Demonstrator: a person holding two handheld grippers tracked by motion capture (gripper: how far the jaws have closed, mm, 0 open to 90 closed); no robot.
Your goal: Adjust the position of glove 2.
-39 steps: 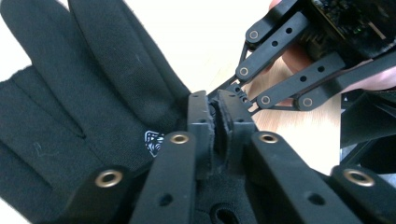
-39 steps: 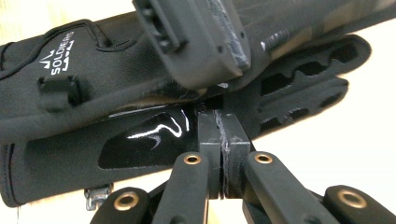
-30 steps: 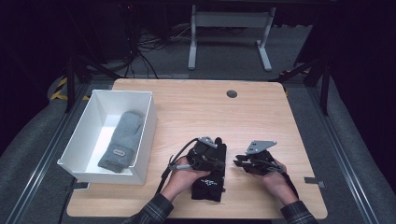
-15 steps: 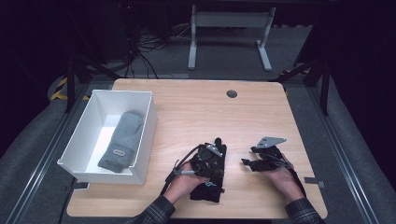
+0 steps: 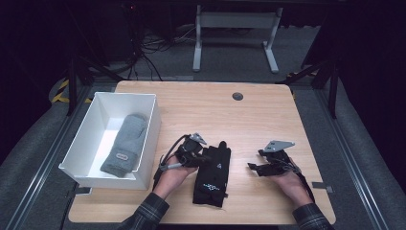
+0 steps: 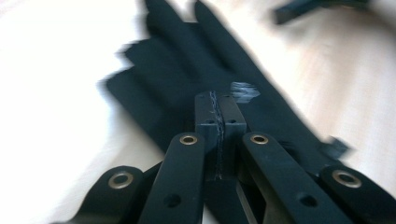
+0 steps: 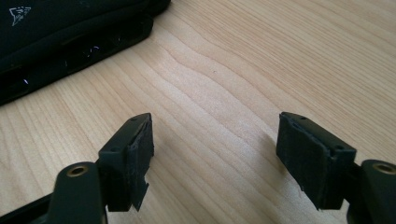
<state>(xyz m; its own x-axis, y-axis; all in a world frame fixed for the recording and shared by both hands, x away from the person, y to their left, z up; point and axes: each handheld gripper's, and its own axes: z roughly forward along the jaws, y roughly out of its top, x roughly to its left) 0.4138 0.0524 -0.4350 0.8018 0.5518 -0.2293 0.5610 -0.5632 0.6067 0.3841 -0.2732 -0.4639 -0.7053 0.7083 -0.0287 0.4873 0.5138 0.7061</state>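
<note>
**Ana:** High view first: a grey mitten (image 5: 124,144) already lies in the white bin (image 5: 152,117) at the table's left edge, and a black glove (image 5: 213,172) lies flat on the table (image 5: 268,110) near the front edge, about midway along it.

**Ben:** So one piece put away, one left, by my reading. What is the left gripper (image 5: 194,152) doing?

**Ana:** It sits at the glove's left side, touching it. In the left gripper view its jaws are pressed fully together over the dark fabric (image 6: 187,79). I can't tell for certain whether cloth is pinched between them; the picture is blurred, but the closed tips lie right on the glove.

**Ben:** And the right gripper (image 5: 261,165)?

**Ana:** It is near the front right corner, apart from the glove, with nothing in it. The right gripper view shows its jaws spread wide over bare wood, with the glove's edge (image 7: 70,32) off at the upper left.

**Ben:** Then the job looks roughly half done?

**Ana:** That's my judgement. The glove has yet to be lifted off the table and carried across to the bin beside the mitten. The bin has room for it next to the mitten.
</note>
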